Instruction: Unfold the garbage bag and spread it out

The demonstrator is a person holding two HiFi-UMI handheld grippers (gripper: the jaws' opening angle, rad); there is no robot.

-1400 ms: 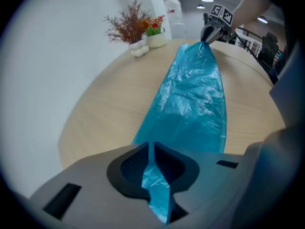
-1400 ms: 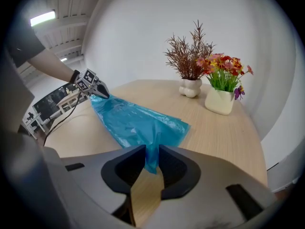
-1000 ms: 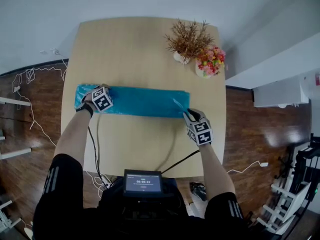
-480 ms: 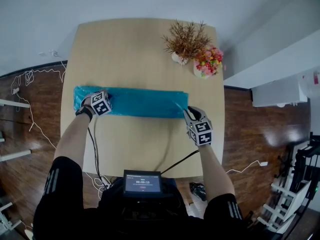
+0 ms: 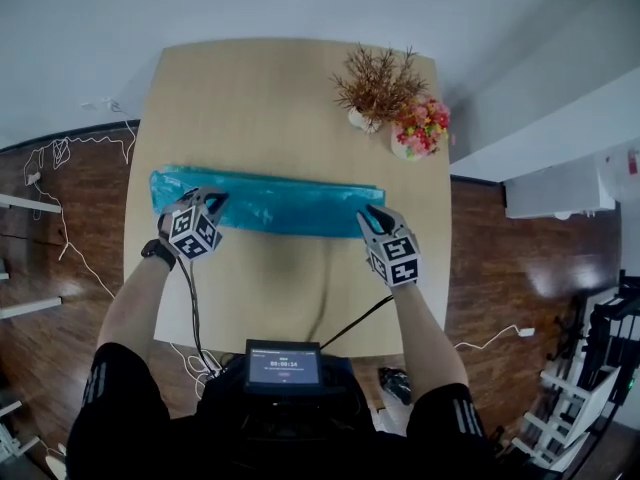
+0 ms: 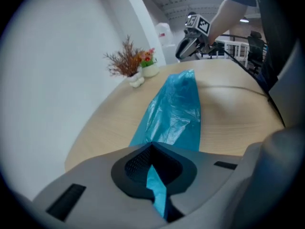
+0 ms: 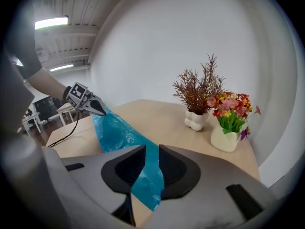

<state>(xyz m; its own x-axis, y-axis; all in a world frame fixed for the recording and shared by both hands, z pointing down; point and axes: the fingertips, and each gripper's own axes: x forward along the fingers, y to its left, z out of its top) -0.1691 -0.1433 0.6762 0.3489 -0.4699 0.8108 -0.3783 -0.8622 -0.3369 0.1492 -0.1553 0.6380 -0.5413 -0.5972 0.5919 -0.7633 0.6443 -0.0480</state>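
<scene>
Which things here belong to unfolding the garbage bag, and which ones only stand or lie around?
Belong to the job: blue garbage bag; left gripper and right gripper, each shut on one end of it; table.
Only around: dried plant in white vase; pot of flowers; cables on the floor.

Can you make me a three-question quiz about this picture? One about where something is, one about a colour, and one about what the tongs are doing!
1. Where do the vases of twigs and flowers stand?
A. at the far right corner of the table
B. on the floor
C. on a shelf

2. What colour is the garbage bag?
A. black
B. blue
C. yellow

3. What are the left tongs doing?
A. hanging open
B. holding a vase
C. pinching the bag's end

Answers:
1 A: both sit at the table's far right corner.
2 B: the plastic is shiny blue.
3 C: blue plastic is squeezed between the closed jaws.
</scene>
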